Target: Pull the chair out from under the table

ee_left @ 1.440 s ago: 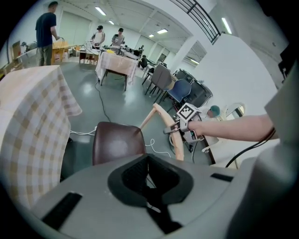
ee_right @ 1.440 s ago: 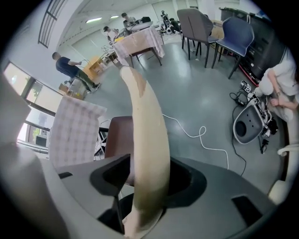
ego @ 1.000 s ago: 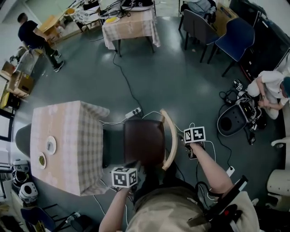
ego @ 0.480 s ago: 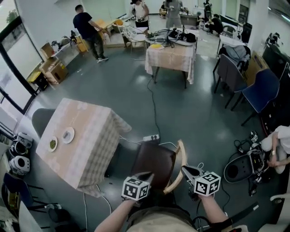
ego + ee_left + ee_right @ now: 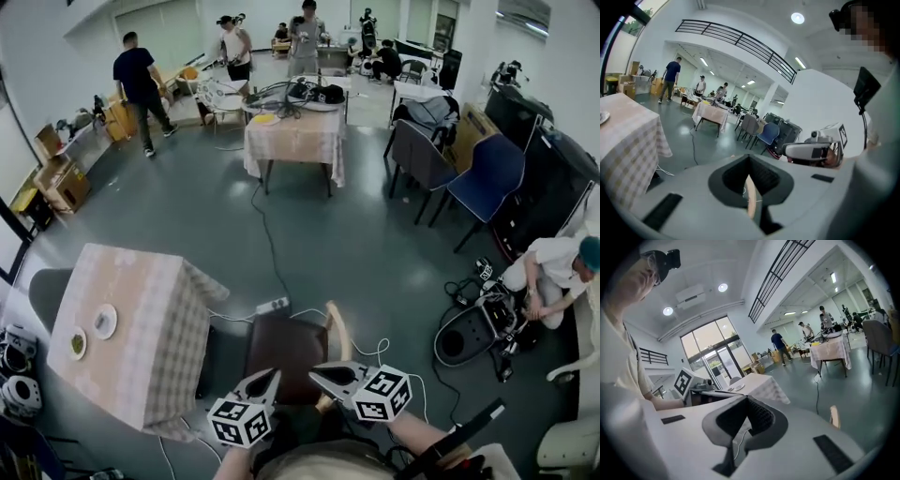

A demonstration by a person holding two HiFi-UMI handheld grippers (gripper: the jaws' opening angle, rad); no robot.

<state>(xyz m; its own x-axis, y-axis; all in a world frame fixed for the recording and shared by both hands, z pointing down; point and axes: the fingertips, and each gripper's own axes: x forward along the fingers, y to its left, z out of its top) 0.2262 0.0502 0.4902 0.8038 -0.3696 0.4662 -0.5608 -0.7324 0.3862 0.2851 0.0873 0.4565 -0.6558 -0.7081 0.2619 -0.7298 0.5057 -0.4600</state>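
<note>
At your far left stands the table [image 5: 141, 323] under a pale checked cloth, with two small plates [image 5: 105, 321] near its left edge. Just right of it is the chair [image 5: 286, 345]. Its dark brown seat is out from under the tabletop, close beside the hanging cloth. Its curved light-wood backrest [image 5: 338, 330] is on the side away from the table. A white power strip [image 5: 273, 306] lies on the grey floor just beyond the seat, with cables trailing from it.

Your left gripper [image 5: 267, 380] hovers over the seat's near edge and touches nothing. Its jaws are pressed together and empty; in the left gripper view only a sliver of the pale backrest shows beyond them. Your right gripper [image 5: 319, 370] is just to the right, by the backrest's near end, its jaws likewise closed tight on nothing. The two tips lean toward each other, near but apart.

At the far right a person [image 5: 553, 267] crouches on the floor beside a round black machine [image 5: 464, 339].
</note>
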